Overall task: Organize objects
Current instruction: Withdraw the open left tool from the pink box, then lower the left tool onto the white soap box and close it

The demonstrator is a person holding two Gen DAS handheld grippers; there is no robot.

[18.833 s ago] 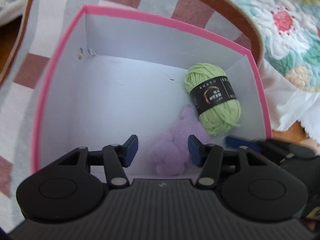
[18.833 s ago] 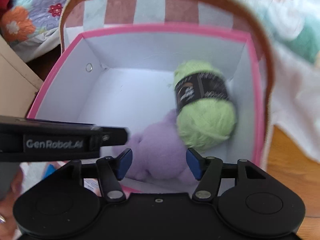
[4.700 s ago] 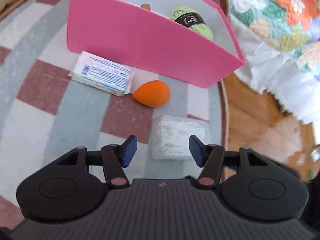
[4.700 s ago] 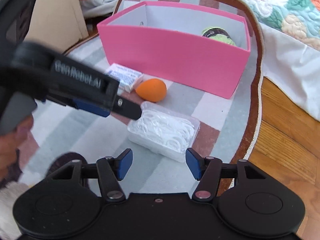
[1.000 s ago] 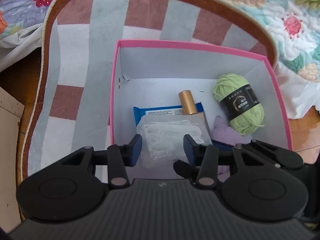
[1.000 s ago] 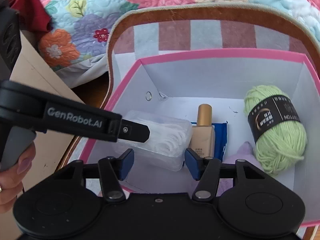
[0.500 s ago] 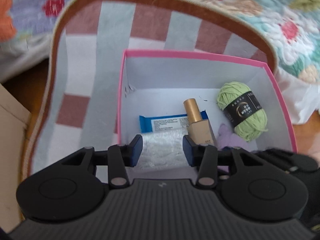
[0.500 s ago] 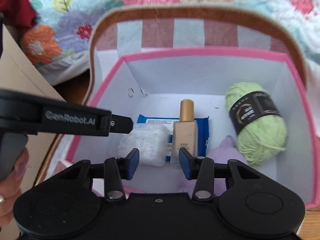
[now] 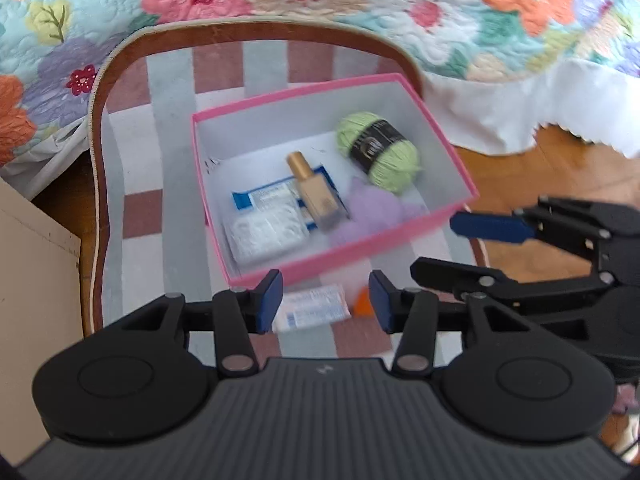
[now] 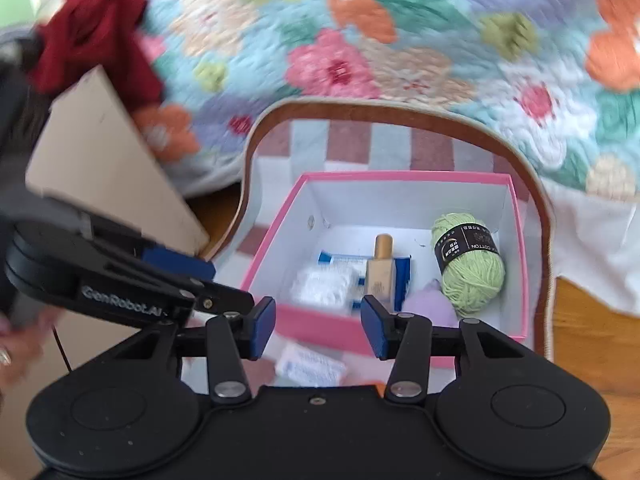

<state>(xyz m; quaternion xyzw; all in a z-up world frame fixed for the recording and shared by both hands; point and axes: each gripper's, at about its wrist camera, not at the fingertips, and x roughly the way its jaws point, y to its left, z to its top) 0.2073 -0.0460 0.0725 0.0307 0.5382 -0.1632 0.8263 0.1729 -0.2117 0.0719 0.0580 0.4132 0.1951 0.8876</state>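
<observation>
Well, both claws hang empty above the box point(image 9: 436, 136), the left claw point(image 9: 325, 307) and right claw point(image 10: 318, 332) spread wide. Ahead of them the yarn point(image 9: 378, 152), bottle point(image 9: 316, 196) and pads point(image 9: 266, 234) lie packed inside. A packet point(image 9: 312, 308) and orange sponge point(image 9: 362, 306) lie just under the tips, likely next.

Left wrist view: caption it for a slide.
Open left hand-held gripper above pink box holding yarn, bottle, packets.
</observation>
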